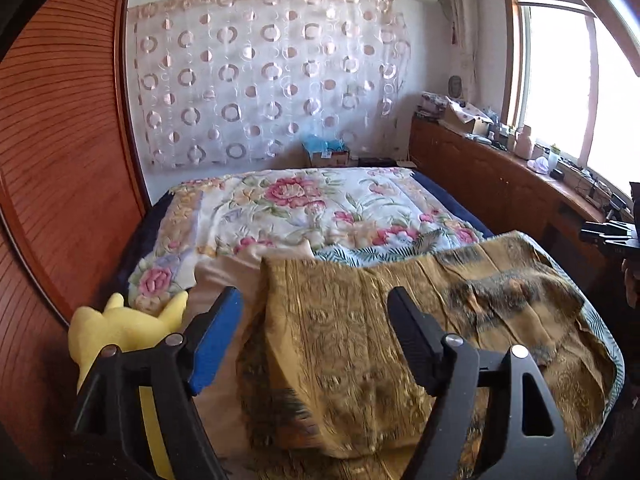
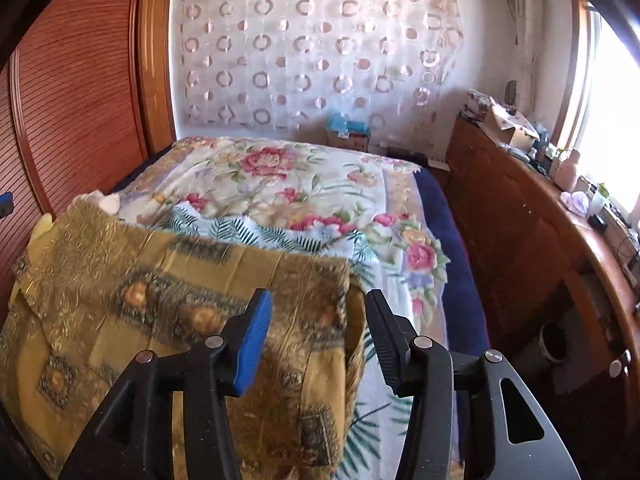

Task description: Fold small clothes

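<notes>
A mustard-gold patterned garment [image 1: 360, 344] lies partly folded on the near end of the bed; it also shows in the right wrist view [image 2: 168, 304]. My left gripper [image 1: 316, 300] is open and empty, hovering over the garment's left part. My right gripper [image 2: 320, 300] is open and empty, above the garment's right edge. The right gripper's fingers show at the far right of the left wrist view [image 1: 608, 236].
A floral quilt [image 1: 304, 208] covers the bed, over a leaf-print sheet [image 2: 380, 412]. A yellow plush toy [image 1: 120, 328] lies at the left. A wooden wardrobe [image 1: 60, 160] stands left. A cluttered wooden cabinet [image 2: 520, 216] runs under the window at the right.
</notes>
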Available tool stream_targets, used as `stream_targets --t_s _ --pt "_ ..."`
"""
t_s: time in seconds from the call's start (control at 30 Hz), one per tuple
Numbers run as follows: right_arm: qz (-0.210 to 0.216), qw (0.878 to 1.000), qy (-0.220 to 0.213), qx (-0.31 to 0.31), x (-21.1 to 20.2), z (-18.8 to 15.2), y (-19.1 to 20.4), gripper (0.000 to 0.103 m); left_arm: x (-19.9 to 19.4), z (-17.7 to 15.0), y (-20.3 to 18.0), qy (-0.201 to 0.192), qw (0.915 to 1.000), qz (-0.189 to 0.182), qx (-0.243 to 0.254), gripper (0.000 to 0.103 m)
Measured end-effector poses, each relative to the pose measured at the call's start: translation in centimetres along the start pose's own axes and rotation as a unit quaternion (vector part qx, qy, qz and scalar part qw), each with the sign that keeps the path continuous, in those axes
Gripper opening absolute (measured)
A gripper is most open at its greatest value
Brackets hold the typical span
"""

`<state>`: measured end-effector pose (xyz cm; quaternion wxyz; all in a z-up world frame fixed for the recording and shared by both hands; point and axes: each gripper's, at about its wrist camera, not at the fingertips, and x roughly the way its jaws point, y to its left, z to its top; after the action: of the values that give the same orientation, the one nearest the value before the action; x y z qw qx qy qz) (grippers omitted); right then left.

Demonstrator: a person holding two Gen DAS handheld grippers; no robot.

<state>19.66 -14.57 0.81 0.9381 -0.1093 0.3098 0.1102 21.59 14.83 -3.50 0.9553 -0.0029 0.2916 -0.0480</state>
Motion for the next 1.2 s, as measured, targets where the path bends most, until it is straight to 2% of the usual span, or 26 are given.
stream_targets --t_s 0.13,0.17,0.2,0.3,0.5,0.67,0.87,1.2 --pt "0.016 1.0 0.011 0.0 -0.6 -2.6 -0.8 0.051 -0.4 -3.1 -0.7 0.025 0.9997 -0.004 -0.001 0.076" --pt "0.02 1.0 0.015 0.003 -1.8 -3.9 -3.6 0.051 -0.4 -3.8 -0.9 0.028 0.9996 -0.004 -0.002 0.076" --pt "0.027 0.999 0.018 0.009 -2.4 -4.2 -4.8 0.051 -0.3 -4.8 -1.2 0.034 0.9994 -0.007 -0.003 0.076" --pt "0.054 0.998 0.028 0.027 -2.4 -6.0 -5.0 0.051 0.8 -7.0 -2.0 0.058 0.9982 -0.017 -0.003 0.076" --pt "0.076 0.994 0.055 0.052 -2.0 -8.1 -6.0 0.051 3.3 -10.2 -3.7 0.111 0.9937 -0.017 0.008 0.076" --pt "0.064 0.995 0.057 0.044 -2.5 -7.9 -6.5 0.051 4.0 -11.0 -4.0 0.138 0.9902 -0.015 0.012 0.076" --pt "0.055 0.995 0.066 0.04 -3.4 -9.5 -6.8 0.051 4.4 -11.7 -4.5 0.148 0.9887 -0.007 0.022 0.076" --pt "0.045 0.993 0.06 0.087 -5.6 -11.5 -10.4 0.051 4.5 -11.5 -4.5 0.15 0.9884 -0.006 0.018 0.079"
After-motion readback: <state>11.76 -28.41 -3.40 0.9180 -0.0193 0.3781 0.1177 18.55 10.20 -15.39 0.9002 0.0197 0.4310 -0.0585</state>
